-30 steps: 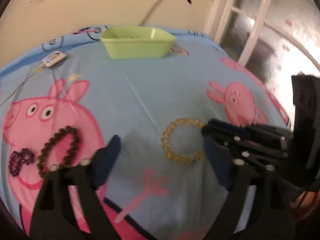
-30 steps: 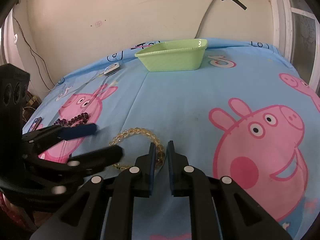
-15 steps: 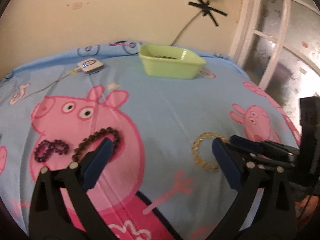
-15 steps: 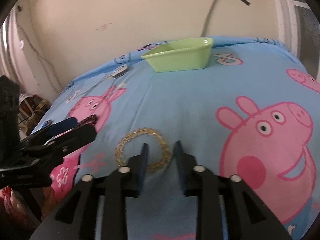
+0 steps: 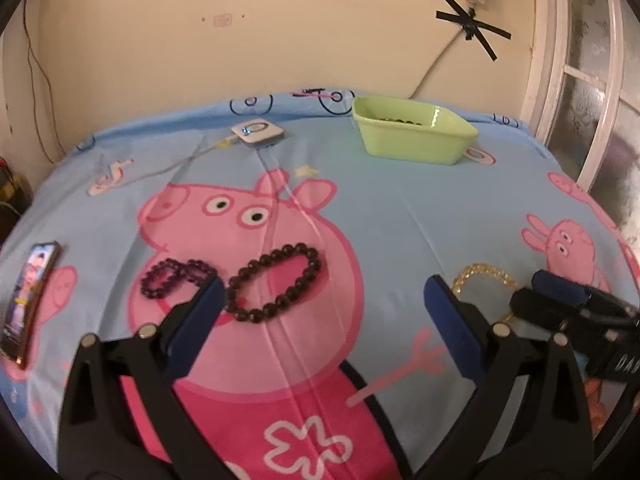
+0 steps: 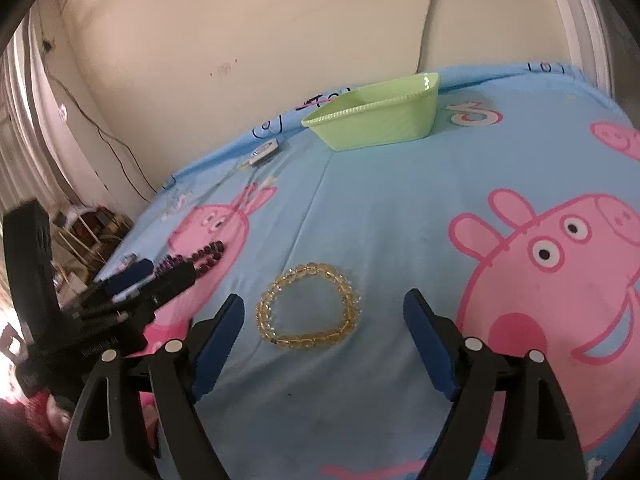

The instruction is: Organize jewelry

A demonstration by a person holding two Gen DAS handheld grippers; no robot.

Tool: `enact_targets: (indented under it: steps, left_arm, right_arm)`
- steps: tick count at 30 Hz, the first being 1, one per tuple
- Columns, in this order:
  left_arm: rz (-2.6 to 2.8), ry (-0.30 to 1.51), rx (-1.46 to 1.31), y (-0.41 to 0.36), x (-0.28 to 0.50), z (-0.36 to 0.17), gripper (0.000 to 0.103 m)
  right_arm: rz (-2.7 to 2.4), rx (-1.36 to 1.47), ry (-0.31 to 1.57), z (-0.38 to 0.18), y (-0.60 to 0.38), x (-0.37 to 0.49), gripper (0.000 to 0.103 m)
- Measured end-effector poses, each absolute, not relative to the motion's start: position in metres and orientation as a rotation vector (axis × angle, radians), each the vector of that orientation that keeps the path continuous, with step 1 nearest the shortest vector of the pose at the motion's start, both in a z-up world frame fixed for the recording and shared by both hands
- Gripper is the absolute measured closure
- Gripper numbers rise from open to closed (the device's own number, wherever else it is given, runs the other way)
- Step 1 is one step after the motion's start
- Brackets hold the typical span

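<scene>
Lying flat on sheet [image 6: 400, 208]: yellow bracelet [image 6: 308, 306], before right gripper [image 6: 324, 320], spread, empty | left gripper [image 5: 320, 304] spread, near dark bracelet [image 5: 276, 286] | likely light, limp, beads slippery; pinch one strand | tray [image 6: 376, 120] far

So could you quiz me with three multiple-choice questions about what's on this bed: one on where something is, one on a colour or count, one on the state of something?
1. Where is the yellow bracelet?
A. in the green tray
B. on the sheet, ahead of the right hand-held gripper
C. on the phone

2. How many bracelets lie loose on the sheet?
A. one
B. three
C. five

3. How are the right hand-held gripper fingers?
A. spread wide, holding nothing
B. shut on the bracelet
C. shut on the tray

Answers:
1 B: it lies flat on the sheet, far from the green tray.
2 B: yellow, dark brown bracelet and purple bracelet.
3 A: the blue pads stand apart either side of the bracelet, touching nothing.
</scene>
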State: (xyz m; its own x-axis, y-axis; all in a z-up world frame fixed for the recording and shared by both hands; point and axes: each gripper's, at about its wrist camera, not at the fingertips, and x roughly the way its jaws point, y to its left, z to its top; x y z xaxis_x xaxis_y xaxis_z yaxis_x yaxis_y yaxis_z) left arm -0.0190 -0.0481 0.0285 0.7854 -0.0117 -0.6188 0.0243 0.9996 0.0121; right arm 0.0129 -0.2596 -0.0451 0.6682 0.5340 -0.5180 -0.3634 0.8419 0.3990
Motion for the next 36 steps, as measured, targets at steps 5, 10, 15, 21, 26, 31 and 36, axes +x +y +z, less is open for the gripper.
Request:
enact_targets:
  steps: [5, 10, 15, 21, 26, 31, 36]
  left_arm:
    - [-0.038, 0.712, 0.072, -0.052, -0.013, 0.025, 0.007]
    - [-0.118, 0.771, -0.001, -0.044, -0.005, 0.022, 0.011]
    - [-0.285, 0.83, 0.013, -0.062, 0.004, 0.023, 0.016]
    - [-0.44, 0.85, 0.172, -0.102, 0.01, 0.02, 0.04]
    - [-0.463, 0.874, 0.216, -0.112, 0.019, 0.01, 0.097]
    - [-0.513, 0.865, 0.146, -0.107, 0.043, 0.037, 0.096]
    - [-0.496, 0.729, 0.086, -0.105, 0.096, 0.102, 0.096]
  right_arm:
    - [0.545, 0.294, 0.675, -0.045, -0.259, 0.016, 0.037]
    - [0.56, 0.312, 0.685, -0.045, -0.262, 0.016, 0.037]
    - [0.468, 0.145, 0.685, -0.038, -0.254, 0.009, 0.066]
    - [0.494, -0.018, 0.705, -0.026, -0.247, 0.011, 0.091]
    - [0.539, -0.149, 0.768, -0.039, -0.228, 0.03, 0.103]
    - [0.608, -0.039, 0.733, -0.005, -0.241, 0.056, 0.103]
    - [0.583, 0.059, 0.578, 0.054, -0.254, 0.106, 0.103]
